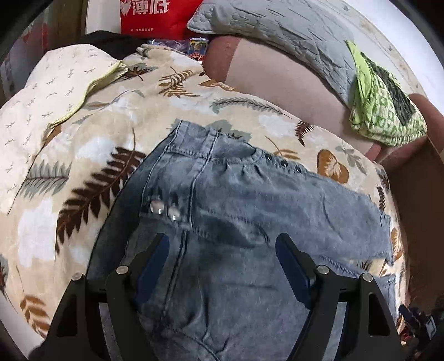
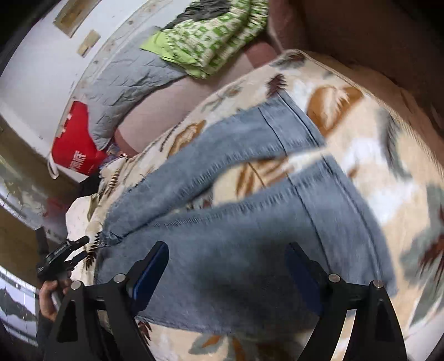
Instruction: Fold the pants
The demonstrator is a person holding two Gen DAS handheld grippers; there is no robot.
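Light blue jeans (image 1: 236, 211) lie spread on a leaf-patterned blanket (image 1: 83, 155). In the left wrist view the waistband with two metal buttons (image 1: 165, 209) faces me. My left gripper (image 1: 222, 244) is open just above the waist area, holding nothing. In the right wrist view the two legs (image 2: 249, 194) lie apart in a V on the blanket (image 2: 374, 155). My right gripper (image 2: 227, 255) is open over the nearer leg, holding nothing. The left gripper (image 2: 66, 252) also shows at the left edge of the right wrist view.
A grey quilted pillow (image 1: 277, 30), a green patterned cloth bundle (image 1: 380, 100) and a red bag (image 1: 155, 16) lie at the far side of the bed. A white wall (image 2: 36, 50) stands behind. A brown surface (image 1: 416, 194) borders the bed on the right.
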